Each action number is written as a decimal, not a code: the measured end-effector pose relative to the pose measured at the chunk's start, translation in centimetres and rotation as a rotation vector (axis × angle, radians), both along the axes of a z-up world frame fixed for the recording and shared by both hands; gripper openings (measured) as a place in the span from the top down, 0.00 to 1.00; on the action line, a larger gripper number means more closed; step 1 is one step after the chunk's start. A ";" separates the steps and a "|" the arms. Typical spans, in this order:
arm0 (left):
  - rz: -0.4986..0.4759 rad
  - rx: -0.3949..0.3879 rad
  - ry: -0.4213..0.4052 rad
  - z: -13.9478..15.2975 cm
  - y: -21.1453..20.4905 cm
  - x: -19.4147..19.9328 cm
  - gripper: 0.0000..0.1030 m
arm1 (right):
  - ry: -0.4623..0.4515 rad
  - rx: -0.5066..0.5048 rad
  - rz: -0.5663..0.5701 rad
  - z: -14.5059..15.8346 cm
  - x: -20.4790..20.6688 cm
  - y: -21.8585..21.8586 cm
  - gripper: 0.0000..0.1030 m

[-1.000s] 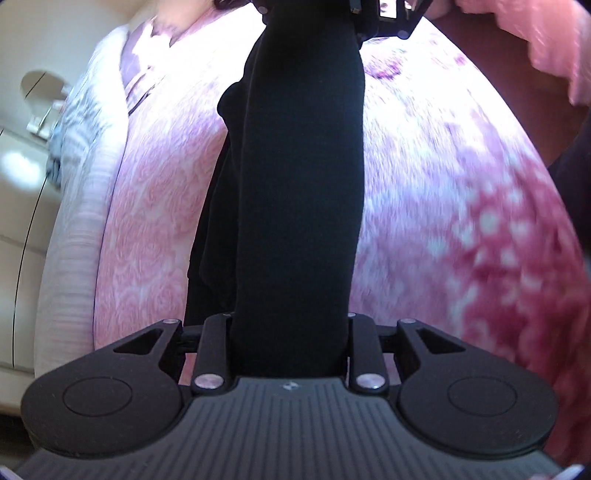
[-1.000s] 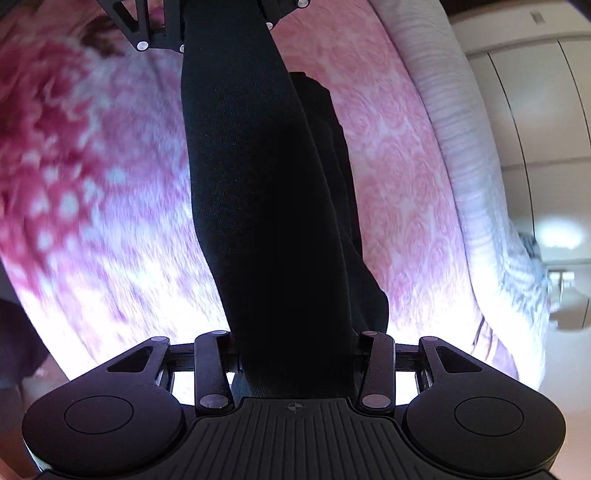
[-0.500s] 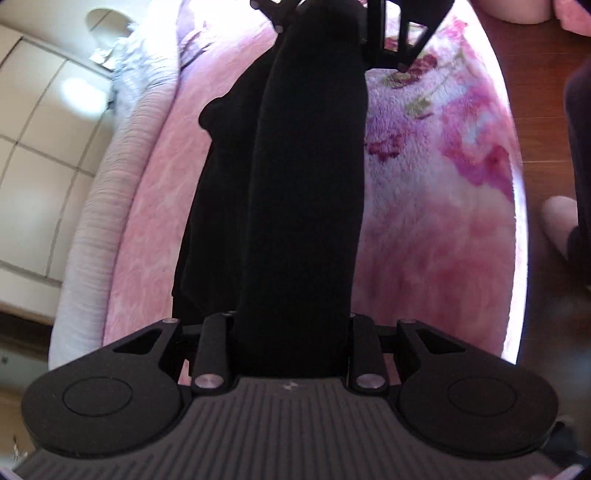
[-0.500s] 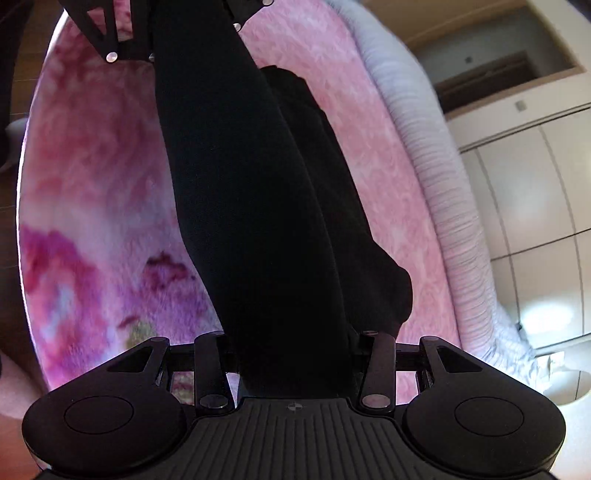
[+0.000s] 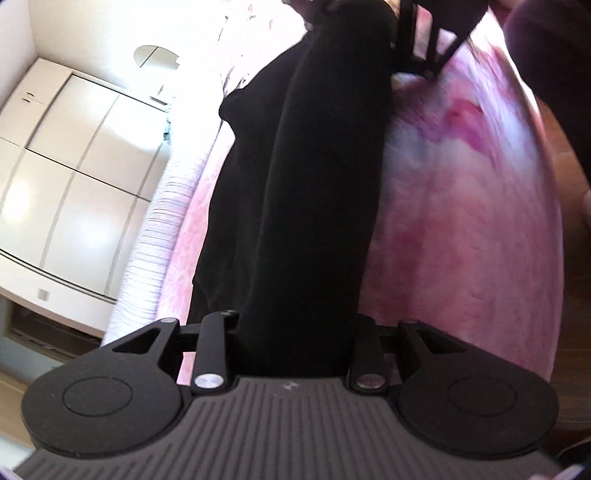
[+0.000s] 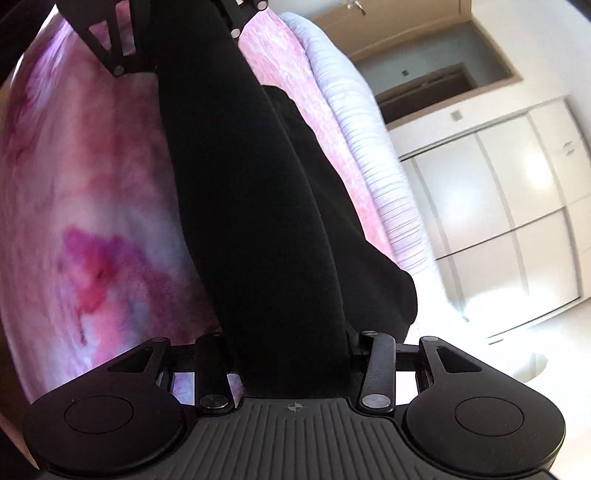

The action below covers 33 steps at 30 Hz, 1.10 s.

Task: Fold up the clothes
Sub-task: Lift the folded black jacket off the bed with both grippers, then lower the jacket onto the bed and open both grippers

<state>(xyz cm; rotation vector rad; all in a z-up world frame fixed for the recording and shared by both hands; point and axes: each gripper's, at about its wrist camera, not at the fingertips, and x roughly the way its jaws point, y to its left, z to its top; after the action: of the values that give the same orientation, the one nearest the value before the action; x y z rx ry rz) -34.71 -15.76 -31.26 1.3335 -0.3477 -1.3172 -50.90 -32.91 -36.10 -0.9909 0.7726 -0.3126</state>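
Left wrist view: left claw clamped on one end of a black garment, which runs as a taut band straight ahead from its fingers to the right claw at the top of the view, above a pink floral blanket on the bed, slack cloth hanging toward the bed's far edge by the white wardrobe. Right wrist view: right claw clamped on the garment's other end, band reaching to the left claw, above the blanket.
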 end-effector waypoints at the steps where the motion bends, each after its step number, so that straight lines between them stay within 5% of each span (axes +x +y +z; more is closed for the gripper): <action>1: 0.008 0.007 -0.003 0.4 0.4 -0.2 0.74 | -0.002 -0.031 0.004 -0.4 -0.2 0.3 0.58; 3: 0.024 0.021 -0.008 1.1 1.3 -0.6 0.71 | 0.005 -0.072 0.008 -0.7 -0.5 0.9 0.55; 7: 0.055 0.049 -0.018 2.5 3.1 -1.3 0.66 | 0.024 0.021 -0.016 1.6 -1.8 2.4 0.51; 12: 0.099 0.093 -0.014 3.6 5.3 -1.8 0.36 | 0.032 0.147 -0.063 3.7 -3.2 3.8 0.37; 14: 0.113 0.132 0.018 3.6 5.8 -1.4 0.36 | 0.050 0.148 -0.075 3.5 -3.0 4.4 0.25; 16: 0.094 0.125 0.033 4.3 7.4 -1.7 0.36 | 0.068 0.150 -0.086 3.4 -2.9 4.9 0.25; 19: 0.105 0.116 0.159 6.9 9.7 -0.5 0.36 | 0.064 0.220 -0.060 5.4 -4.7 5.3 0.25; 23: 0.072 0.135 0.563 12.5 11.0 2.8 0.45 | -0.026 0.450 -0.048 10.3 -7.1 5.2 0.25; 25: 0.088 0.104 0.701 14.7 10.9 4.6 0.45 | -0.119 0.603 -0.033 13.1 -7.8 4.1 0.25; 29: 0.167 0.032 0.833 16.9 6.6 8.0 0.46 | -0.290 0.803 -0.118 16.5 -6.9 -0.5 0.25; 33: 0.241 0.055 0.983 15.8 -0.7 11.6 0.47 | -0.321 0.857 -0.197 16.4 -3.9 -5.5 0.25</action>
<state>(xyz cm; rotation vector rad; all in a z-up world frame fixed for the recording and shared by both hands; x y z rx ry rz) -23.06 -16.47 -15.51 0.6100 0.5121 -1.6005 -54.80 -38.39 -19.68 -0.0527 0.6151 -0.2619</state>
